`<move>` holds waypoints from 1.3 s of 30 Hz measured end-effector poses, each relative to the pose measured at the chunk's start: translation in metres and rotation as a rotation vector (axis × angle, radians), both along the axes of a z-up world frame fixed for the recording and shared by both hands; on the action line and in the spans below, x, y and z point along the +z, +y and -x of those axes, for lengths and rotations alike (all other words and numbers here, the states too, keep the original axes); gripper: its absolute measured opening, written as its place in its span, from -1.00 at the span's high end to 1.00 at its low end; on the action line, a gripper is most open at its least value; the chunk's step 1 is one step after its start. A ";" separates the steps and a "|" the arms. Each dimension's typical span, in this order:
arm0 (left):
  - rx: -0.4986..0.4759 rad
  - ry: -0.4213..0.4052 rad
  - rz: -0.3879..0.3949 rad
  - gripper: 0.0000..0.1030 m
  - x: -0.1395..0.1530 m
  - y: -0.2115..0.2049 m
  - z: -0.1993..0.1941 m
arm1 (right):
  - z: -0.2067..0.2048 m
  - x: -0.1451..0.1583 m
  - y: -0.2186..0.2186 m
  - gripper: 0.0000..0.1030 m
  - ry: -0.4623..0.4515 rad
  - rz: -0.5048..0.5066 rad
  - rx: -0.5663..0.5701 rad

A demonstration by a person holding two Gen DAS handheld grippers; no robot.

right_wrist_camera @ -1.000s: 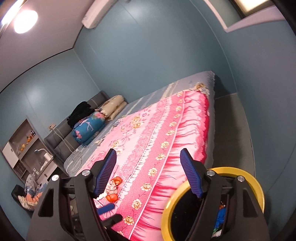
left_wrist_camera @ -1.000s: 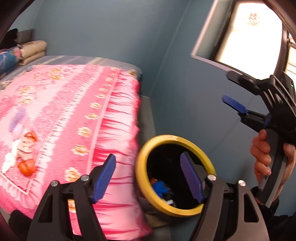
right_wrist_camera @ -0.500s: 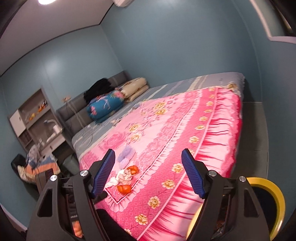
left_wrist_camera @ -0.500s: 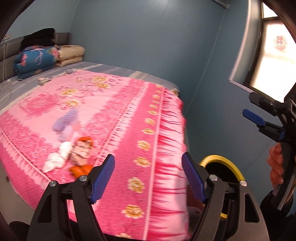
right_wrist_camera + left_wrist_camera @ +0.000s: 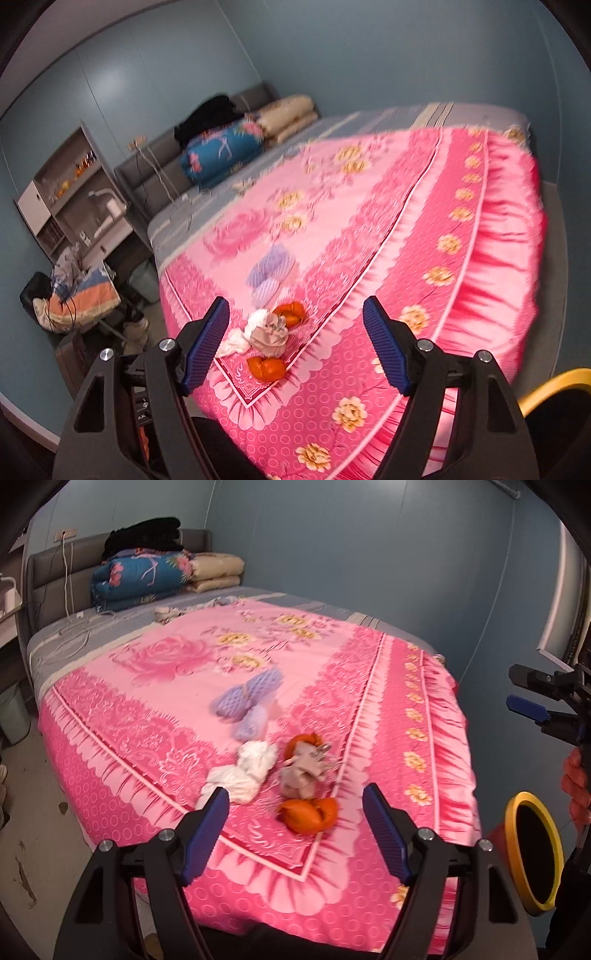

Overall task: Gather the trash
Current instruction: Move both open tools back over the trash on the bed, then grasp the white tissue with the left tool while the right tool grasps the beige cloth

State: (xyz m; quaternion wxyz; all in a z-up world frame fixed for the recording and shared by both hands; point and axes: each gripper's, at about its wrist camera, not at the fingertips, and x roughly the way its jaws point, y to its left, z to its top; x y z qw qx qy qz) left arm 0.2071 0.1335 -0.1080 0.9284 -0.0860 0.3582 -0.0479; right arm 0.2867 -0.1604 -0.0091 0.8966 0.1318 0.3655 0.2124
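Holding my left gripper [image 5: 295, 834] and right gripper [image 5: 295, 345] gaped and empty, I faced the pink bedspread [image 5: 177, 686]. At twelve o'clock lay two orange peels [image 5: 308, 814], one white tissue wad [image 5: 245, 770], one beige wad [image 5: 303, 771], then two purple foam nets [image 5: 245, 696], long axes toward one o'clock. One yellow-rimmed bin [image 5: 532, 853] stood at three o'clock.

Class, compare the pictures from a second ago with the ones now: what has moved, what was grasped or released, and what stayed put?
Both cameras swung away from the yellow-rimmed bin toward the bed, so the trash pile now lies ahead: orange peel, white tissue, purple foam nets. Nothing was grasped or released. The left gripper and right gripper stayed open and empty; the trash lies where it was.
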 end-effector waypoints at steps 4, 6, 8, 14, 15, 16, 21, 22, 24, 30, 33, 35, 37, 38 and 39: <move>0.018 0.041 -0.003 -0.38 -0.021 0.021 -0.014 | -0.036 -0.034 0.038 -0.39 0.089 0.040 0.047; 0.017 0.064 -0.005 -0.38 -0.032 0.029 -0.024 | -0.049 -0.049 0.052 -0.39 0.125 0.060 0.068; 0.013 0.087 -0.005 -0.38 -0.042 0.036 -0.034 | -0.061 -0.065 0.066 -0.39 0.165 0.084 0.089; 0.001 0.139 -0.004 -0.38 -0.066 0.047 -0.059 | -0.093 -0.113 0.101 -0.36 0.313 0.101 0.158; -0.007 0.147 -0.005 -0.38 -0.070 0.048 -0.064 | -0.098 -0.121 0.106 -0.26 0.338 0.104 0.167; -0.014 0.153 -0.007 -0.38 -0.072 0.048 -0.068 | -0.103 -0.128 0.110 -0.21 0.363 0.103 0.178; -0.052 0.182 -0.020 -0.38 -0.084 0.046 -0.088 | -0.126 -0.165 0.123 -0.15 0.515 0.034 0.214; -0.062 0.184 -0.025 -0.38 -0.085 0.045 -0.092 | -0.131 -0.172 0.126 -0.15 0.543 0.019 0.223; -0.072 0.189 -0.031 -0.38 -0.088 0.044 -0.097 | -0.134 -0.178 0.131 -0.15 0.568 0.017 0.226; -0.085 0.229 0.002 -0.14 -0.101 0.046 -0.115 | -0.146 -0.196 0.146 -0.15 0.628 0.016 0.231; -0.093 0.250 0.005 0.29 -0.108 0.044 -0.119 | -0.150 -0.202 0.155 -0.15 0.641 0.014 0.245; -0.094 0.257 0.005 0.54 -0.112 0.042 -0.119 | -0.152 -0.204 0.160 -0.09 0.646 0.013 0.244; -0.087 0.252 0.012 0.67 -0.113 0.043 -0.117 | -0.153 -0.206 0.163 0.02 0.649 0.015 0.247; -0.087 0.249 0.009 0.71 -0.113 0.042 -0.116 | -0.153 -0.208 0.166 0.08 0.651 0.018 0.255; -0.090 0.246 0.007 0.76 -0.113 0.042 -0.115 | -0.153 -0.208 0.169 0.19 0.652 0.019 0.261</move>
